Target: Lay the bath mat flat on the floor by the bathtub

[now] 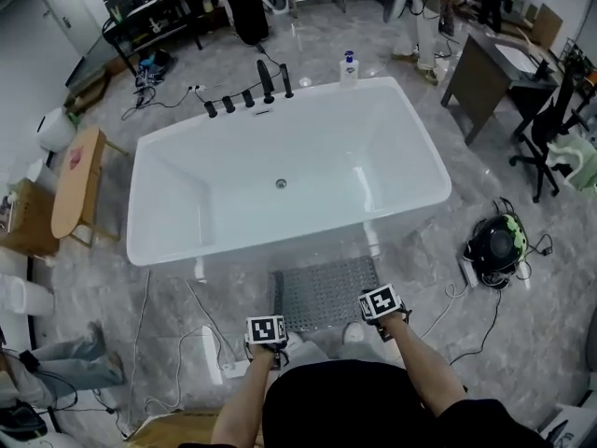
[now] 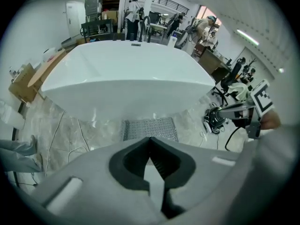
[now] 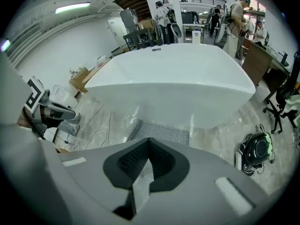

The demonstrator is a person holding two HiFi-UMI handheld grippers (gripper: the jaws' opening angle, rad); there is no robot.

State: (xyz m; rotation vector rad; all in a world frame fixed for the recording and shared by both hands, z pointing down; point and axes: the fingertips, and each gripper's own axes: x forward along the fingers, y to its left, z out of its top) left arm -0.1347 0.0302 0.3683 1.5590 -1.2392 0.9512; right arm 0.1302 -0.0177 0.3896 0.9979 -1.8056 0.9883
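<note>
The grey perforated bath mat (image 1: 326, 292) lies flat on the marble floor against the front wall of the white bathtub (image 1: 289, 241). My left gripper (image 1: 266, 332) hangs above the mat's near left corner, and my right gripper (image 1: 381, 306) above its near right corner. Both are clear of the mat. In the left gripper view the jaws of the left gripper (image 2: 150, 139) meet with nothing between them, and the mat (image 2: 150, 128) shows beyond. The right gripper (image 3: 149, 140) is likewise shut and empty, with the mat (image 3: 159, 132) and the tub (image 3: 173, 93) ahead.
Black taps (image 1: 252, 91) and a bottle (image 1: 349, 68) stand on the tub's far rim. A black-and-green round device (image 1: 497, 243) with cables sits on the floor at the right. White cables (image 1: 187, 343) trail at the left. A wooden board (image 1: 75, 180), a desk (image 1: 485, 73) and a chair (image 1: 550, 129) ring the area.
</note>
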